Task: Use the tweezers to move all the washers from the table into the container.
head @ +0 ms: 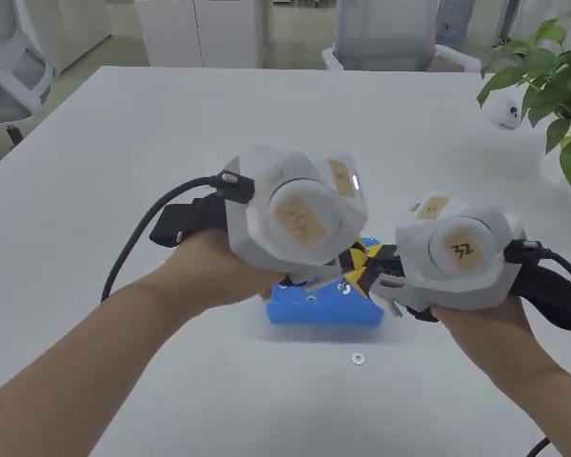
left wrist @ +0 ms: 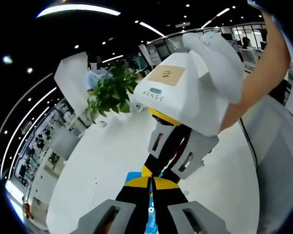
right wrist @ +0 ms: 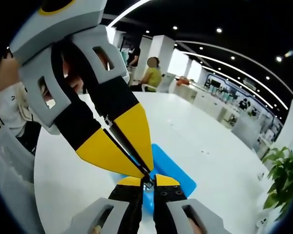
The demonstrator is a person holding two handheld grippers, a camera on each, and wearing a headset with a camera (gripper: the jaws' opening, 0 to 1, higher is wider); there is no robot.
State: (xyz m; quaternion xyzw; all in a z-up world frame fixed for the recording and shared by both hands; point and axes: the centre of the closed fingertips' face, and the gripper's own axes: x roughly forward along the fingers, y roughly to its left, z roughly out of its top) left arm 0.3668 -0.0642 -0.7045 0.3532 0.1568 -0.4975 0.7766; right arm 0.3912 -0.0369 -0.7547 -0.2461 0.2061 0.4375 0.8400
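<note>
- Left gripper (head: pixel 350 270): held in the person's left hand (head: pixel 205 271) over the near part of the white table (head: pixel 171 124). A black cable (head: pixel 133 249) runs from its rear. In the right gripper view its two yellow-tipped fingers (right wrist: pixel 136 141) come in from the upper left and lie close together, closed on the tweezers (right wrist: pixel 127 146), a thin dark rod lying between them.
- Right gripper (right wrist: pixel 147 182): held in the right hand (head: pixel 495 343), just beside the left gripper and facing it. In both gripper views the tips of the two tools meet nose to nose.
- Right gripper jaws: drawn near each other with a narrow slot left between. The tip of the tweezers ends at that slot. Whether the jaws pinch it cannot be told.
- Container (head: pixel 309 312): a shallow blue box on the table, directly beneath the meeting fingertips. Part of it is hidden by the grippers. Two small bright spots show on its upper face, too small to identify.
- Washer (head: pixel 359 359): one small ring lying flat on the table, just in front of the container on the person's side, apart from both grippers.
- Plant (head: pixel 552 86): green leaves at the far right edge of the table, well apart from the work.
- Office chairs (head: pixel 9 76): beyond the table's far and left sides.
</note>
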